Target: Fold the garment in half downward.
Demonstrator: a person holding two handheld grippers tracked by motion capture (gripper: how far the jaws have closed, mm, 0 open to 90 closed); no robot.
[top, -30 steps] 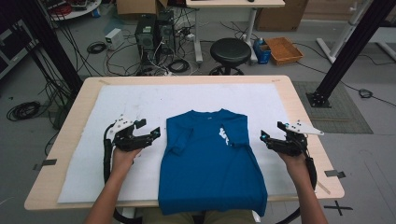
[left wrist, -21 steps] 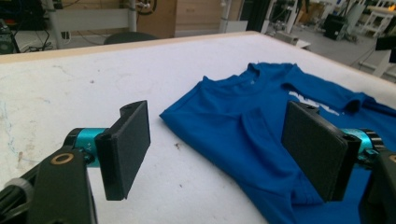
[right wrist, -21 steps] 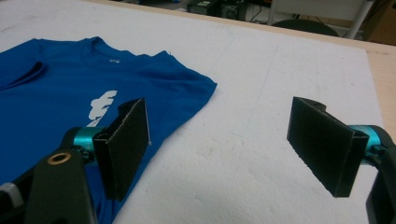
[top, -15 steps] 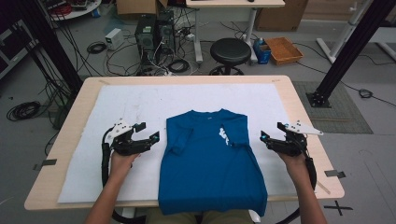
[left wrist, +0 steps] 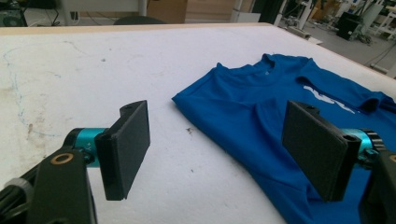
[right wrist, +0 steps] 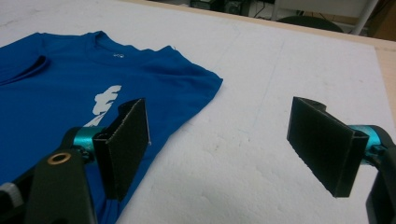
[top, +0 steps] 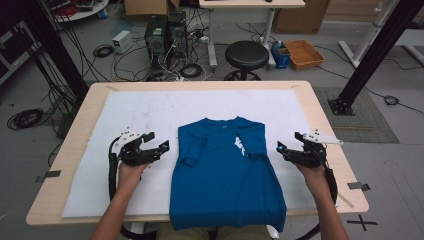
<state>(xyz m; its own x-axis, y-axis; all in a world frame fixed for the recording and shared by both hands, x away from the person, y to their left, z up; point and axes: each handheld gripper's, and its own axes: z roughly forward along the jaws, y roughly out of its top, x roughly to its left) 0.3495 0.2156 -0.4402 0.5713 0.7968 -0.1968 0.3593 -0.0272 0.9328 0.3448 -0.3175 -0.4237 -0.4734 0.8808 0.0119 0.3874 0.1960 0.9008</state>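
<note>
A blue T-shirt (top: 227,175) lies front-up in the middle of a white mat (top: 150,115) that covers a wooden table (top: 320,110). Its collar points away from the person and its hem hangs just over the near edge. Both sleeves are already folded in over the body, so the shirt forms a narrow upright rectangle with a small white print on the chest. The long body has not been folded up yet, so the work looks roughly half done: sleeves in, lengthwise fold still to make.

The left gripper (top: 161,147) hovers just beside the shirt's left edge, near the folded sleeve, with its two black jaws spread wide and nothing between them. The left gripper view shows the mat and the shirt's shoulder lying past those open jaws. The right gripper (top: 281,149) hovers near the shirt's right edge, also spread wide and empty. Neither touches the cloth.

Beyond the table stand a black stool (top: 246,54), computer cases and loose cables on the floor.
</note>
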